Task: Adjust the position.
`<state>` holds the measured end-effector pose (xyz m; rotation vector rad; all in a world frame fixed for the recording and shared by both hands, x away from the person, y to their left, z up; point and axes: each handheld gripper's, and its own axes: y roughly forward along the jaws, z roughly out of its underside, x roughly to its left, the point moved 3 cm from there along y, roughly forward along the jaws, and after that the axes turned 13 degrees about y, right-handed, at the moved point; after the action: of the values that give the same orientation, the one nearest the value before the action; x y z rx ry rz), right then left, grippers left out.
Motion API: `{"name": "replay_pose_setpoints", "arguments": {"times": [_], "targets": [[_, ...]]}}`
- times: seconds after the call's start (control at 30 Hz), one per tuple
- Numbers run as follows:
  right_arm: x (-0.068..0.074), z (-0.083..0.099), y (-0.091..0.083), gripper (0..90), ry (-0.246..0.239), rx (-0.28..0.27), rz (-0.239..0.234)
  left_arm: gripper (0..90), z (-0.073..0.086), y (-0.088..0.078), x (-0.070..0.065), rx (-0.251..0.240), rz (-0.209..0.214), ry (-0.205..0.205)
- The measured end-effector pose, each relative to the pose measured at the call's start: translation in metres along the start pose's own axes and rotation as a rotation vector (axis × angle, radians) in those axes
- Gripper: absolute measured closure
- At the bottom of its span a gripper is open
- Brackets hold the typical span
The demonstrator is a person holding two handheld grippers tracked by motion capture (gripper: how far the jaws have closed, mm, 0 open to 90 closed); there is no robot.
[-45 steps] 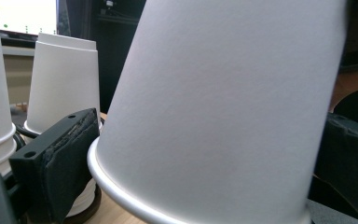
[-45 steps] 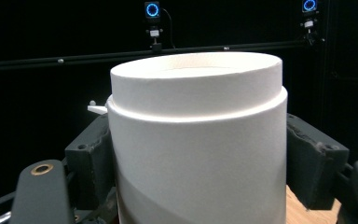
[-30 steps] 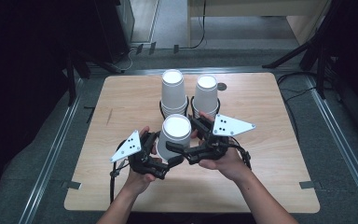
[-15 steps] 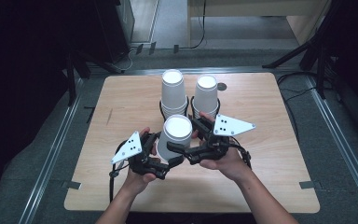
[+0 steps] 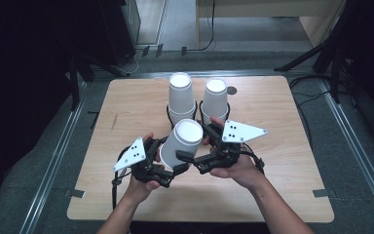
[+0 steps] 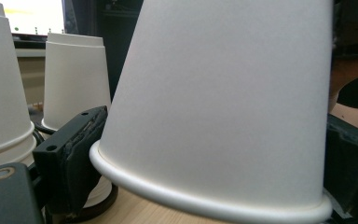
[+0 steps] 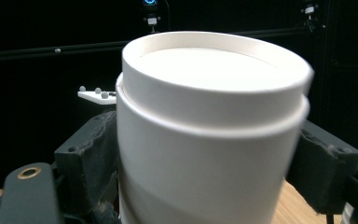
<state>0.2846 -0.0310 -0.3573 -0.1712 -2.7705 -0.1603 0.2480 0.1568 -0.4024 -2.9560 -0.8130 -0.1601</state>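
The upturned white cup stack (image 5: 182, 143) leaned at the table's near middle, before two more cup stacks (image 5: 181, 100). My left gripper (image 5: 177, 169) pinched its rim; my right gripper (image 5: 186, 156), jaws just opening, flanked the upper cup, contact unclear.

Light falls from overhead onto the desk (image 5: 282, 146), which is evenly bright, while everything beyond its edges sinks into near black. Shadows under each hand-held gripper are soft and short. In the left gripper view the white cup (image 6: 223, 107) directly ahead is close, slightly soft and glare-free. In the right gripper view its right edge smears with blur against a dark background.
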Motion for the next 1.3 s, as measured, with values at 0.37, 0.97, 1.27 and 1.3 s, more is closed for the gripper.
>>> {"name": "replay_pose_setpoints", "arguments": {"times": [0.37,0.97,1.27,1.3], "targets": [[0.000,-0.003,-0.005,11.8,-0.013,0.035,0.011,6.6,-0.001,-0.004,0.002,0.023,0.006,0.016],[0.001,-0.028,-0.038,0.0,-0.109,0.198,0.066,7.0,0.000,-0.005,0.008,0.109,0.045,0.050],[0.007,-0.041,-0.040,0.0,-0.210,0.369,0.117,7.2,-0.002,-0.004,0.009,0.172,0.078,0.082],[0.007,-0.041,-0.039,0.0,-0.217,0.390,0.122,7.2,-0.002,-0.004,0.009,0.185,0.086,0.087]]}}
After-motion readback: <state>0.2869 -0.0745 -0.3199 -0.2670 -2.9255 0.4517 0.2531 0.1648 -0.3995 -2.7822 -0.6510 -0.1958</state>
